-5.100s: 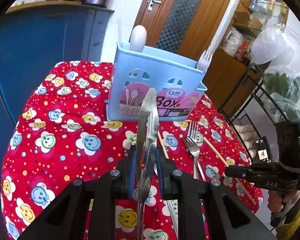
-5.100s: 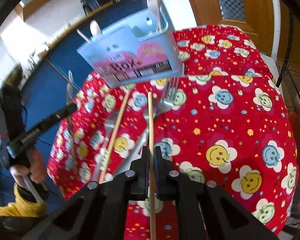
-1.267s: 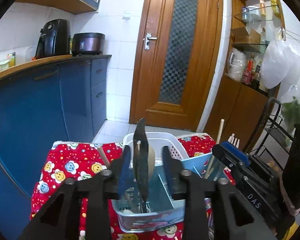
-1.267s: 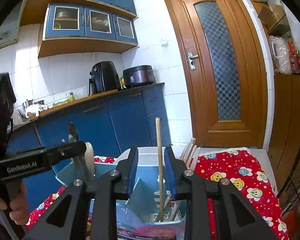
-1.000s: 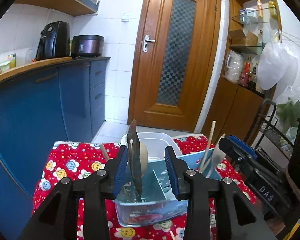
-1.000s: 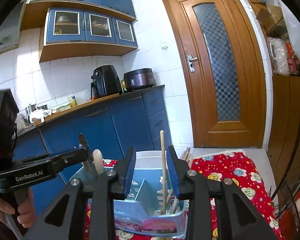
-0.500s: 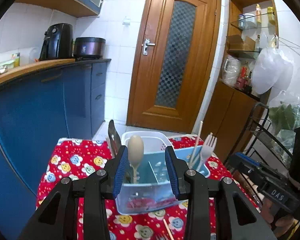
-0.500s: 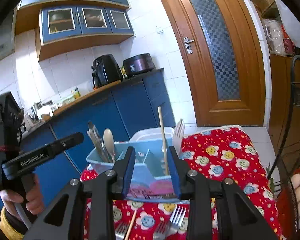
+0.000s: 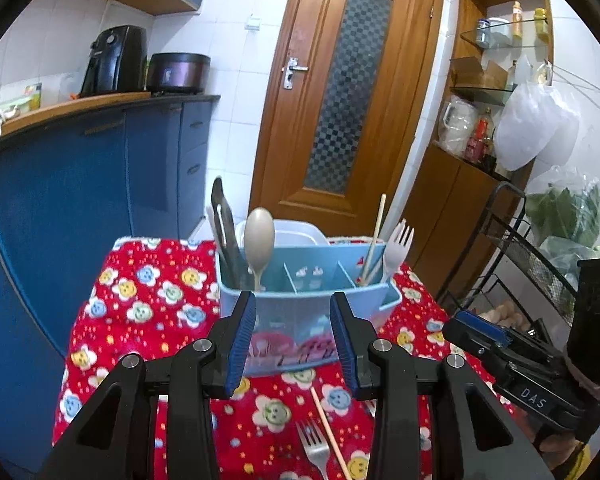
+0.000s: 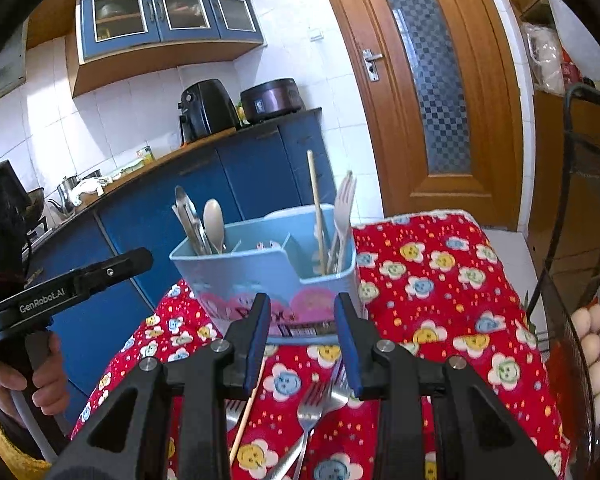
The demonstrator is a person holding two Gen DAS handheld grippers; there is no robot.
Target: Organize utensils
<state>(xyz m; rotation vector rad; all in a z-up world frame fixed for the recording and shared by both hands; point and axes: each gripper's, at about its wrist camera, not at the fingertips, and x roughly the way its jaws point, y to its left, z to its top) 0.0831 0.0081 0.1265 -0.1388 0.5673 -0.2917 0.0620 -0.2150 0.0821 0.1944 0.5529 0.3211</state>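
Note:
A light blue utensil box (image 9: 300,304) (image 10: 268,280) stands on the red flowered tablecloth (image 9: 140,312). Its left compartment holds metal tongs (image 9: 224,232) and a beige spoon (image 9: 259,240). Its right compartment holds a wooden chopstick (image 9: 374,236) and a white plastic fork (image 9: 396,248). My left gripper (image 9: 294,340) is open and empty, in front of the box. My right gripper (image 10: 302,340) is open and empty too. On the cloth near me lie a metal fork (image 9: 314,448) and a chopstick (image 9: 328,432); the right wrist view shows forks (image 10: 312,404) and a chopstick (image 10: 246,412).
A white tub (image 9: 292,234) stands behind the box. Blue kitchen cabinets (image 9: 80,184) lie to the left, a wooden door (image 9: 340,100) behind. A black wire rack (image 9: 540,256) stands right of the table, with eggs (image 10: 596,352) in it.
Both grippers let go of the tongs and the chopstick, which now stand in the box. Both have drawn back from the box and stay open.

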